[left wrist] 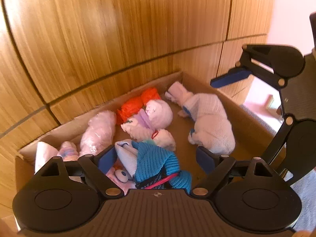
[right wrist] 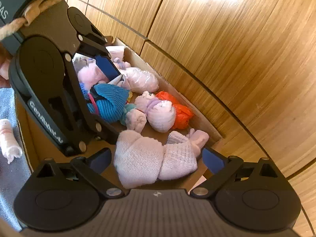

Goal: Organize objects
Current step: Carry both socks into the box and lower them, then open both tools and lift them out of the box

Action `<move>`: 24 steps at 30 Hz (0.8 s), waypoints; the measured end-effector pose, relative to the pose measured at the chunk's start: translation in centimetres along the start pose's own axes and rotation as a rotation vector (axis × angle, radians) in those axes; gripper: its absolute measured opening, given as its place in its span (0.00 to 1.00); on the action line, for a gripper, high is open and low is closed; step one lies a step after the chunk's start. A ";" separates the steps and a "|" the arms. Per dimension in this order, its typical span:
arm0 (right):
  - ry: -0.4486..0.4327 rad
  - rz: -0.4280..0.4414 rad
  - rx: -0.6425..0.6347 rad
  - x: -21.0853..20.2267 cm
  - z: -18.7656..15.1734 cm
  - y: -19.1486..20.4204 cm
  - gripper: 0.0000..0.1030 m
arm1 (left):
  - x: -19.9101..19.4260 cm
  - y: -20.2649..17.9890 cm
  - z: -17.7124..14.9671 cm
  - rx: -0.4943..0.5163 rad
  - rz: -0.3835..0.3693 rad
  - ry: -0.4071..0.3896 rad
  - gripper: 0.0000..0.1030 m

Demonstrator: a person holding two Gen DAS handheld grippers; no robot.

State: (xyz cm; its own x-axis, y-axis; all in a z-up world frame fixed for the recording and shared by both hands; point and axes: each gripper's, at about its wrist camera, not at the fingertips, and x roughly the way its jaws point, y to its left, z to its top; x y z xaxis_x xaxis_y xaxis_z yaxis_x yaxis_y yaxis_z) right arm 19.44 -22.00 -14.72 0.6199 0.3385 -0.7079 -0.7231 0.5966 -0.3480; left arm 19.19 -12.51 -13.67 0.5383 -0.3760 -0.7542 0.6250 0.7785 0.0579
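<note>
Wood-grain panels (left wrist: 118, 29) with dark seams stand behind a cardboard box (left wrist: 227, 92); we see grey carpet (right wrist: 7, 102) beside it. Our left gripper (left wrist: 156, 158) holds its jaws apart over a ribbed blue knit bundle (left wrist: 154, 160) lying in the box, its near end hidden by the gripper body. Our right gripper (right wrist: 156, 159) also holds its jaws apart, straddling a fuzzy pale knit bundle (right wrist: 150, 158) without pressing it. A crinkled orange piece (right wrist: 181, 114) lies against the back wall.
</note>
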 end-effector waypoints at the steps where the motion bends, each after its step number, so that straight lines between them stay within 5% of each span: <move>1: 0.000 0.000 0.001 -0.2 0.1 0.0 0.96 | -0.3 0.1 0.0 -0.006 -0.002 -0.003 0.89; 24: 0.008 -0.041 0.005 -3.0 1.7 1.5 0.98 | -4.9 -1.7 -0.1 -0.016 0.061 -0.087 0.93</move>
State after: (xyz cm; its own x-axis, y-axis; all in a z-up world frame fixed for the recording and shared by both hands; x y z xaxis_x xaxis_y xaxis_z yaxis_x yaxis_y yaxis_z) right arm 17.04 -20.89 -12.11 0.6470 0.3079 -0.6976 -0.6955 0.6133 -0.3743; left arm 15.41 -11.95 -10.20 0.6222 -0.3696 -0.6901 0.5809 0.8090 0.0905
